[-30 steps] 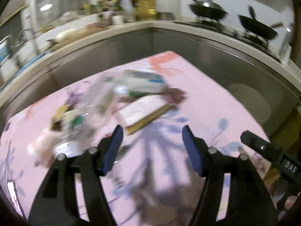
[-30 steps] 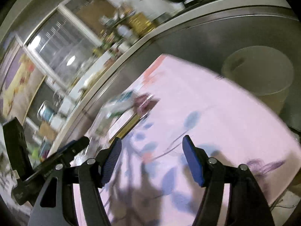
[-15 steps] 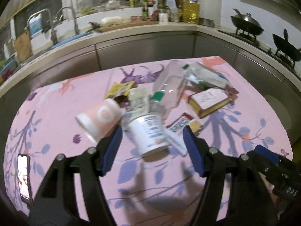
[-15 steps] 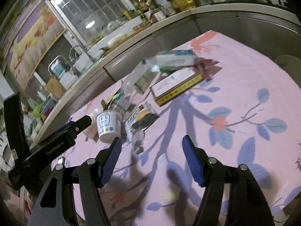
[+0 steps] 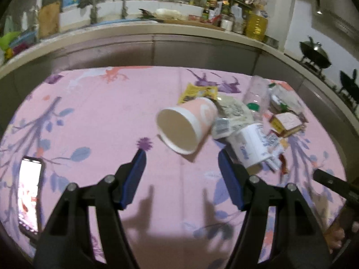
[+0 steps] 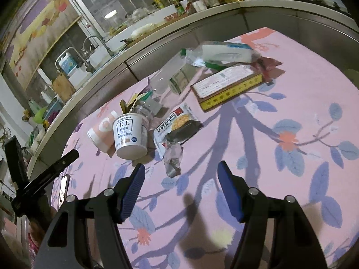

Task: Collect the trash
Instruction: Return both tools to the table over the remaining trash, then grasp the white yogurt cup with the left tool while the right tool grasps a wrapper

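Note:
Trash lies in a heap on the pink flowered tablecloth [image 5: 101,116]. A pink paper cup [image 5: 186,127] rests on its side, mouth toward my left gripper [image 5: 181,163], which stands open just short of it with nothing between its fingers. Beside it lies a white yogurt tub [image 5: 249,145] [image 6: 130,134], with a clear bottle [image 6: 161,83], a snack wrapper [image 6: 177,127], a flat yellow-edged box [image 6: 226,85] and a white packet [image 6: 224,52] behind. My right gripper [image 6: 180,177] is open and empty, hovering over the cloth near a crumpled wrapper [image 6: 172,159].
A lit phone [image 5: 29,192] lies on the cloth at the near left. A steel counter [image 5: 157,47] with sink, bottles and woks wraps round the far and right sides of the table. A pale bin [image 6: 353,76] shows at the right edge.
Both views swung left across the table and sharpened. The pink cup and yogurt tub now sit right before my left gripper; the trash heap has come into my right view. Both jaws kept their width.

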Demonstrator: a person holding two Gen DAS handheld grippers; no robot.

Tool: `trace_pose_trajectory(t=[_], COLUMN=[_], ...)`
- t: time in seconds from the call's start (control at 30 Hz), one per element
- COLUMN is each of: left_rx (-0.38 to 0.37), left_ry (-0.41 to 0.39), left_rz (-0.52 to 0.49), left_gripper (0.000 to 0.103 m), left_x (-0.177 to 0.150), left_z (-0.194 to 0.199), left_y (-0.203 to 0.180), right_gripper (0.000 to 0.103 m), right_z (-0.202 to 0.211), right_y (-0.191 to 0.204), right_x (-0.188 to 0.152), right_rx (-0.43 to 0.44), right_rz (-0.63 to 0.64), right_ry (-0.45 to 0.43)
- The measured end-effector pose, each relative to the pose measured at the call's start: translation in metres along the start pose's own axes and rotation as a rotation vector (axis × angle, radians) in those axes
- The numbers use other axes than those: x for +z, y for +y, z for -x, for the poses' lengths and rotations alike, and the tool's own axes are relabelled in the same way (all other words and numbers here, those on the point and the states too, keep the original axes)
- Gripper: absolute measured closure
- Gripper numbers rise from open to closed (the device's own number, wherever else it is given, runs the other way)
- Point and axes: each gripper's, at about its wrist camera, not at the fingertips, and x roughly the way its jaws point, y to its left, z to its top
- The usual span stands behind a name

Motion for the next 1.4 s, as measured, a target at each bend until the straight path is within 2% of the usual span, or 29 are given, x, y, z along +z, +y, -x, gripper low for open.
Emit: trace_pose_trajectory(t=[0.23, 0.3, 0.4, 0.5, 0.6, 0.63, 0.67, 0.7, 0.73, 0.77, 0.97, 1.1, 1.27, 1.4], left_rx=[-0.214, -0.239, -0.227, -0.230, -0.204, -0.198, -0.190, -0.194, -0.187, -0.171, -0.167, -0.187, -0.216, -0.270], left_ry=[0.117, 0.153, 0.187, 0.217, 0.233, 0.237, 0.243, 0.251, 0.247, 0.241, 0.228, 0.224, 0.219, 0.212], left_rz=[0.018, 0.038, 0.064, 0.088, 0.082, 0.079, 0.072, 0.064, 0.056, 0.048, 0.038, 0.023, -0.035, -0.108], left_gripper=[0.039, 0.038, 0.027, 0.026, 0.026, 0.027, 0.040, 0.042, 0.043, 0.043, 0.044, 0.044, 0.044, 0.044], left_x=[0.017, 0.023, 0.030, 0.033, 0.033, 0.032, 0.030, 0.028, 0.027, 0.025, 0.007, -0.003, -0.001, 0.009], left_z=[-0.034, -0.048, -0.070, -0.085, -0.095, -0.098, -0.099, -0.101, -0.099, -0.097, -0.072, -0.053, -0.043, -0.043], left_y=[-0.039, -0.048, -0.057, -0.062, -0.069, -0.071, -0.073, -0.075, -0.077, -0.078, -0.069, -0.072, -0.101, -0.146], right_gripper=[0.039, 0.039, 0.042, 0.046, 0.056, 0.062, 0.070, 0.076, 0.090, 0.097, 0.103, 0.103, 0.103, 0.103], right_z=[-0.027, -0.033, -0.038, -0.041, -0.048, -0.050, -0.055, -0.059, -0.063, -0.067, -0.039, -0.014, 0.017, 0.045], right_y=[-0.004, -0.009, -0.014, -0.007, 0.002, 0.003, 0.008, 0.009, 0.009, 0.006, -0.004, -0.019, -0.049, -0.078], right_x=[0.022, 0.024, 0.023, 0.020, 0.018, 0.018, 0.016, 0.015, 0.013, 0.011, 0.003, -0.005, 0.006, 0.017], right_rx=[0.015, 0.031, 0.068, 0.058, 0.059, 0.057, 0.048, 0.044, 0.046, 0.067, 0.095, 0.151, 0.205, 0.174], right_rz=[-0.041, -0.070, -0.111, -0.050, 0.013, 0.030, 0.068, 0.088, 0.096, 0.086, 0.083, 0.037, -0.080, -0.127], right_ry=[0.015, 0.033, 0.061, 0.065, 0.082, 0.087, 0.096, 0.106, 0.117, 0.131, 0.079, 0.058, -0.007, -0.100])
